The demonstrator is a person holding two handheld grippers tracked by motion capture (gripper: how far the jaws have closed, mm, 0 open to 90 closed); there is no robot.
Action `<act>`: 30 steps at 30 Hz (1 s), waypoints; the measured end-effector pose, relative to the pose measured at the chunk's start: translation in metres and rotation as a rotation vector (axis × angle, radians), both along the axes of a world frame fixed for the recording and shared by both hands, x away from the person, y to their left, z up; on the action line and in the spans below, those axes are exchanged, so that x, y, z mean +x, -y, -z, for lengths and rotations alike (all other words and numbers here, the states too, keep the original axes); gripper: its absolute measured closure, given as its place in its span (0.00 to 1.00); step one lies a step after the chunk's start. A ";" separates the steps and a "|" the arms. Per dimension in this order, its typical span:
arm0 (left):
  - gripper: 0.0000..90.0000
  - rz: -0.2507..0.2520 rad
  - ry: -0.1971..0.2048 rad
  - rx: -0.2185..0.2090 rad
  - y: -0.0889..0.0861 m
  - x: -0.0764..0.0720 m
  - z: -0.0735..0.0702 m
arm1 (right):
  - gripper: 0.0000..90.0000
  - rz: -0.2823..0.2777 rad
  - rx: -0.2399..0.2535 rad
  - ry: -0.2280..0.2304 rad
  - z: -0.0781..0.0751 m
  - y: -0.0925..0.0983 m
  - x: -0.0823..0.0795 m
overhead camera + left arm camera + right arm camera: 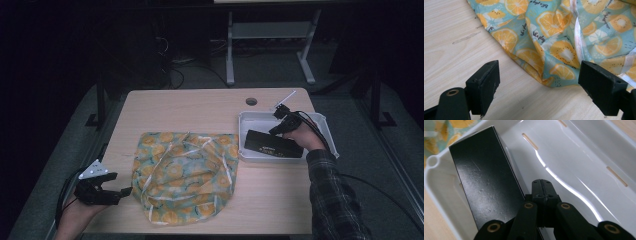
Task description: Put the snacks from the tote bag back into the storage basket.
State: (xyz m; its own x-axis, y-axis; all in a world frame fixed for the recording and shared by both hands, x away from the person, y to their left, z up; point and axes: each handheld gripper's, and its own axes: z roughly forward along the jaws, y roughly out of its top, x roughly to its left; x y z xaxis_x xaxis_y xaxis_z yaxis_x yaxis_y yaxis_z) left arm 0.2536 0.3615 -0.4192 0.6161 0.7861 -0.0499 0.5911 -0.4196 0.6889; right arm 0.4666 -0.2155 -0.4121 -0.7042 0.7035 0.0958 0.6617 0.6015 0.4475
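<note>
A fabric bag (185, 175) printed with orange slices on teal, with white drawstrings, lies crumpled in the middle of the wooden table (200, 110). My left gripper (119, 192) rests at the bag's lower left corner, open. In the left gripper view a fold of the bag (554, 37) lies just ahead of the left gripper (539, 87), with bare table between the jaws. A flat black box (272, 144) lies in a white tray (245, 120) at the right. My right gripper (280, 127) is down inside the tray, shut on nothing. In the right gripper view the right gripper (544, 188) sits beside the box (486, 177), over the tray floor (579, 157).
A round cable hole (251, 101) is in the table's far edge, just behind the tray. Bare wood runs along the table's left side and back. Beyond the table stand a white desk frame (230, 50) and cables on a dark floor.
</note>
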 end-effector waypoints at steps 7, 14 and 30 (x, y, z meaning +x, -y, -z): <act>0.19 0.000 0.000 0.001 0.000 0.001 0.000 | 0.99 -0.020 -0.008 -0.015 0.005 0.005 -0.010; 0.19 0.002 0.000 0.005 0.000 0.001 0.000 | 0.99 -0.019 -0.028 -0.030 0.009 0.010 -0.018; 0.19 0.002 -0.009 0.004 0.000 0.002 0.001 | 0.95 0.020 0.032 0.078 -0.017 0.018 -0.040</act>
